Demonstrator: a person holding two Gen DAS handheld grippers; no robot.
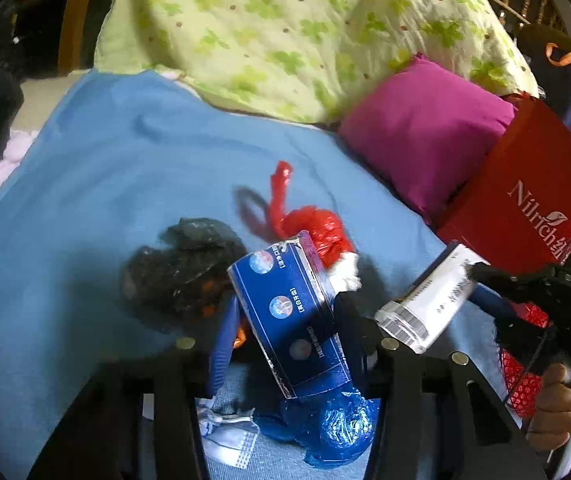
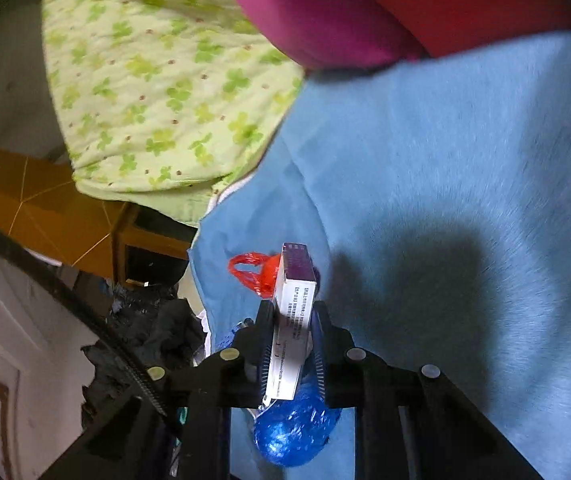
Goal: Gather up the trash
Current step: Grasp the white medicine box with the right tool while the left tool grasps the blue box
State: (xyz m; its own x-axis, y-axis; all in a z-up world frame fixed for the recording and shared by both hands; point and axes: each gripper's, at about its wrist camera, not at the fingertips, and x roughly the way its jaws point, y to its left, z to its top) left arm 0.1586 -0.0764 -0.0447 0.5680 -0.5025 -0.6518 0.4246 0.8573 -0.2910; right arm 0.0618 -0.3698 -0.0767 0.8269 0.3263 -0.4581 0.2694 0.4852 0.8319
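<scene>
Holding two pieces of trash at once, you are in the middle of the pick-up step: your left gripper (image 1: 285, 322) has its jaws closed partway on the dark blue rectangular cardboard box with round pictures (image 1: 285, 312), which sits tilted between the pads, and your right gripper (image 2: 291, 344) is closed tight on the narrow white cardboard box with a purple top (image 2: 291, 312), which stands on edge between its fingers and looks lifted off the cover. I judge the next move is to carry both boxes to the red paper shopping bag with white lettering (image 1: 525, 196), which stands at the right of the bed beside the magenta cushion (image 1: 421, 136); whether this bag is truly the bin I cannot tell. More trash waits on the light blue bed cover (image 1: 125, 152): a knotted red plastic bag (image 1: 317, 228), a crumpled black plastic bag (image 1: 189, 264), a crumpled blue plastic bag (image 1: 337, 428), a small white wad (image 1: 347, 270) and a folded face mask (image 1: 229, 436). Mind that your two grippers are near each other, so the boxes may knock together, and the green clover-print quilt (image 1: 293, 28) lies well behind
</scene>
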